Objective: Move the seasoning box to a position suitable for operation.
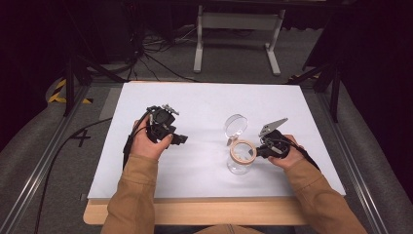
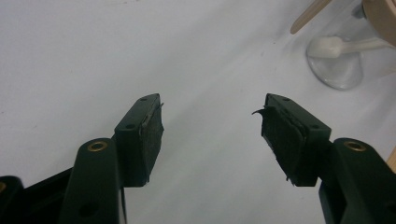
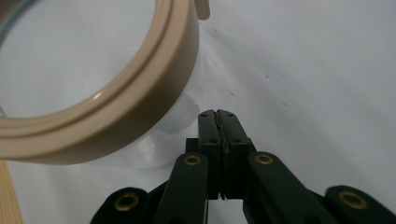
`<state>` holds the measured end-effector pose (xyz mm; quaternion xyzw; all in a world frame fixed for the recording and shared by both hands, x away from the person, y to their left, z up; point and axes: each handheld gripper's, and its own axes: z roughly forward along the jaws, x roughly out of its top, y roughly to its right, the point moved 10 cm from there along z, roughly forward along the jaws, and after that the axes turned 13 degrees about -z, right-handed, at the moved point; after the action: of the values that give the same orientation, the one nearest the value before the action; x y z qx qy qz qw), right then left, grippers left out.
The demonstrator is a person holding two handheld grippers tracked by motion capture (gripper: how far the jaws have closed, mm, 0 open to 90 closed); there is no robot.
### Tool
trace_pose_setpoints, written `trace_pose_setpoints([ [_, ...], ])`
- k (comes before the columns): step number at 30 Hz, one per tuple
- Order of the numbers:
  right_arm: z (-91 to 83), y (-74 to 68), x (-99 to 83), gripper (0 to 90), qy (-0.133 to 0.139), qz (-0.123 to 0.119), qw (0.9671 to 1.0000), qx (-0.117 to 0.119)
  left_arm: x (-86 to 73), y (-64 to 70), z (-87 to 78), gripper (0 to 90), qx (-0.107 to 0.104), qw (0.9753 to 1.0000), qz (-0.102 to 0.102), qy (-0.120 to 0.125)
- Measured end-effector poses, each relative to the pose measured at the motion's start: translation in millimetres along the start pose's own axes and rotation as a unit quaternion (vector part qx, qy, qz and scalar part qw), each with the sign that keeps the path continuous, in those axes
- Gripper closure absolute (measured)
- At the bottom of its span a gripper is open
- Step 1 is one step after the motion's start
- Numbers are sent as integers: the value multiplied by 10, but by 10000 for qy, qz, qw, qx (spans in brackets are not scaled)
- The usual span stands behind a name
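Sleeved forearms enter low in the high view; left gripper (image 1: 168, 127) idles apart on the table (image 1: 204, 100), right gripper (image 1: 260, 148) sits beside the clear jar (image 1: 241, 158), whose hinged lid (image 1: 235, 126) stands open behind the tan rim.

Left gripper view: jaws spread, released, nothing between; jar base far off at upper right.

Right gripper view: jaws clenched together, empty, just below the jar's rim (image 3: 140, 93). Judged step: working the lid; next move calls for steadying the jar.
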<state>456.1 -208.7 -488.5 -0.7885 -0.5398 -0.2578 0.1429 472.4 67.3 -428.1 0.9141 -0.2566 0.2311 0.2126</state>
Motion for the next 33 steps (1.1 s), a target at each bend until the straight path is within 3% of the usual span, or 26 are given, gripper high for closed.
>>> trace_pose_setpoints([
  [8, 35, -41, -34, 895, -157, 30, 9998, 77, 3, 34, 45, 371, 46, 10000, 47, 24],
  [19, 60, -233, -28, 895, -337, -211, 9989, 244, 42, 78, 133, 403, 20, 9999, 125, 1],
  [24, 79, -311, -14, 895, -335, -265, 9985, 333, 62, 37, 167, 445, 346, 9985, 327, 254],
  [29, 110, -401, 4, 895, -373, -363, 9978, 410, 103, 111, 188, 472, -34, 9989, 232, 410],
  [33, 128, -462, 24, 895, -360, -441, 9973, 469, 118, 164, 214, 472, -266, 9987, 193, 397],
])
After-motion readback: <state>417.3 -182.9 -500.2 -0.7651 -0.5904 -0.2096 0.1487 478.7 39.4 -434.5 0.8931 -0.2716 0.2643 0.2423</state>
